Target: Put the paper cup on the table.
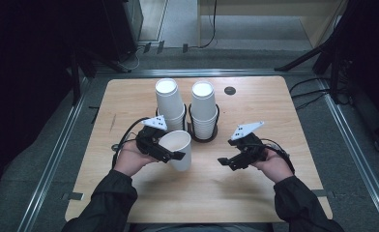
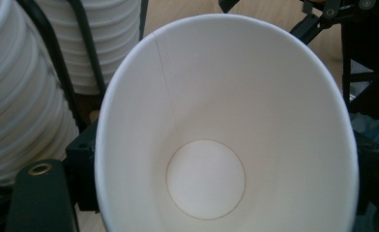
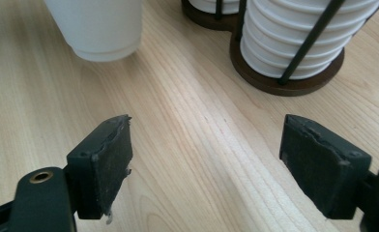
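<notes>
A white paper cup (image 1: 180, 147) is held tilted near the middle of the wooden table (image 1: 129, 96), with my left gripper (image 1: 174, 153) shut on its sides. In the left gripper view I look into the empty cup (image 2: 226, 121), and the black jaws press its wall from both sides. From the right gripper view, the cup's base (image 3: 98, 29) is at or just above the tabletop; I cannot tell if it touches. My right gripper (image 1: 228, 162) hovers to the right of the cup, open, with bare wood between its pads (image 3: 105, 164).
Two tall stacks of white cups (image 1: 169, 104) (image 1: 203, 108) stand in black wire holders on a dark round base (image 3: 284, 82) just behind the held cup. A small dark disc (image 1: 230, 90) lies in the table near the back edge. Dark floor and stands surround the table.
</notes>
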Tool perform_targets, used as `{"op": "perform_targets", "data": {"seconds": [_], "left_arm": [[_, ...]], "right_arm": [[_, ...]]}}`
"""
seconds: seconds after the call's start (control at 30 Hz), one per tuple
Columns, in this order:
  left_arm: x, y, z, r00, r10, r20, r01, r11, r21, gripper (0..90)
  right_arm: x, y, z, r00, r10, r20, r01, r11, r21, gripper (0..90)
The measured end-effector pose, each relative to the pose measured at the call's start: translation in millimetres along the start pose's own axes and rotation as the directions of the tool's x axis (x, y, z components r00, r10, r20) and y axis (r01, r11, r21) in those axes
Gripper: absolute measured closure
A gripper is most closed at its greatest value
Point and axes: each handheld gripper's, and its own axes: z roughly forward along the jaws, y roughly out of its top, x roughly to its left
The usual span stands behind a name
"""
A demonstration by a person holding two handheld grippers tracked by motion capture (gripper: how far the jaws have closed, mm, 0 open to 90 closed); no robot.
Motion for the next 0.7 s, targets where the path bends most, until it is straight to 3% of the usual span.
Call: {"op": "perform_targets", "data": {"seconds": [0.17,0.27,0.43,0.7], "left_arm": [[4.4,-4.2,-6.8,0.9998,-0.011,-0.016,0.011,0.9999,-0.003,16.6],[7.0,-7.2,-10.1,0.9996,-0.021,-0.021,0.021,0.9998,-0.006,16.5],[10.9,-11.1,-16.1,0.9976,-0.062,-0.030,0.061,0.9980,-0.012,16.4],[18.9,-19.1,-27.2,0.9938,-0.084,-0.073,0.083,0.9964,-0.019,16.4]], "right_arm": [[-3.8,0.2,-0.1,1.0000,0.007,0.003,-0.007,1.000,0.000,19.5],[-7.0,1.3,-0.4,0.9995,0.009,0.029,-0.009,1.000,-0.006,19.7],[-11.5,2.6,-1.1,0.9991,0.027,0.033,-0.026,1.000,-0.012,19.9],[-15.2,3.9,0.5,0.9985,0.036,0.042,-0.036,0.999,-0.013,19.8]]}}
